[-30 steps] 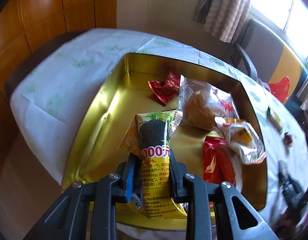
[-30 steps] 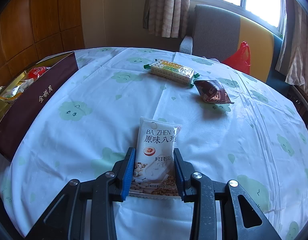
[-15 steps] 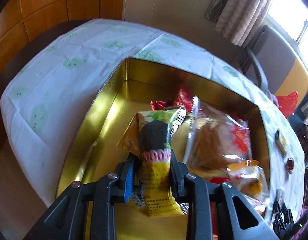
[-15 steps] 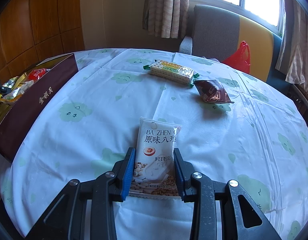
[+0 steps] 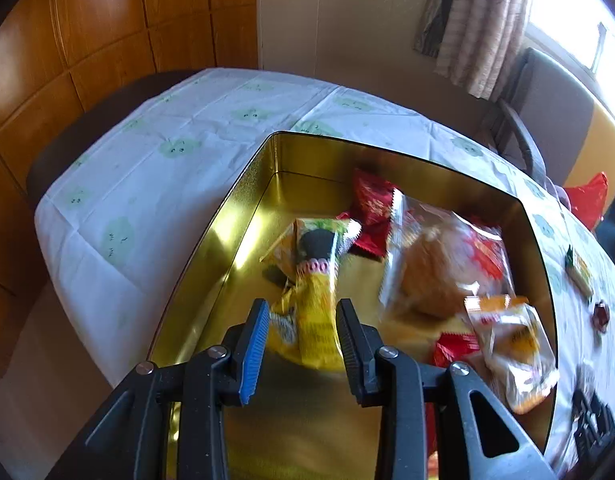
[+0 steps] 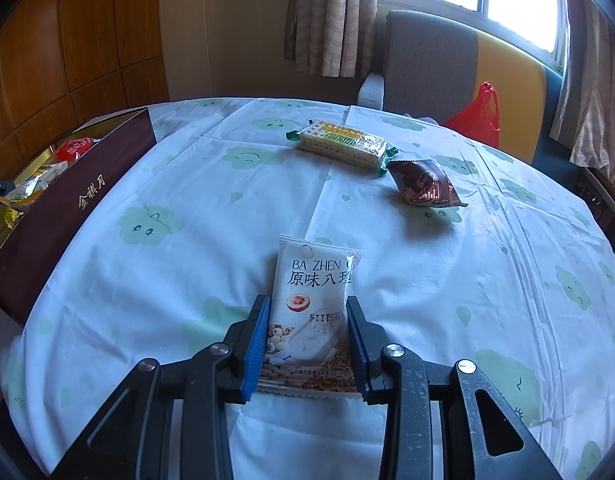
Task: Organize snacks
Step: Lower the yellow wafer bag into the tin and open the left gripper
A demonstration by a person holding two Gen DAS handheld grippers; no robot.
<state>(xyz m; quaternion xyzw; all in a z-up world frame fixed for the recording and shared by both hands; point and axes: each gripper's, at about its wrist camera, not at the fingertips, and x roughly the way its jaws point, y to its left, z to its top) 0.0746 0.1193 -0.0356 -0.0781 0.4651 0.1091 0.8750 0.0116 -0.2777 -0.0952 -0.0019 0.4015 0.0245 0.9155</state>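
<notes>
The left tongs [image 5: 301, 338] hung over the gold tin [image 5: 227, 216] with their jaws parted. The yellow packet [image 5: 313, 280] lay blurred just ahead of and between the tips, inside the tin, with a gap at either pad. Beside it in the tin sat a red wrapper [image 5: 373, 208], a clear bun bag [image 5: 443, 264] and an orange-topped bag [image 5: 511, 344].

The right tongs [image 6: 307, 338] were clenched on the white packet [image 6: 313, 300], whose lower part sat between the pads while its top stuck out forward over the tablecloth [image 6: 187, 280]. Well beyond it lay a cracker pack [image 6: 341, 145] and a brown packet [image 6: 425, 182]. The tin's maroon side [image 6: 67, 208] stood at the left.
</notes>
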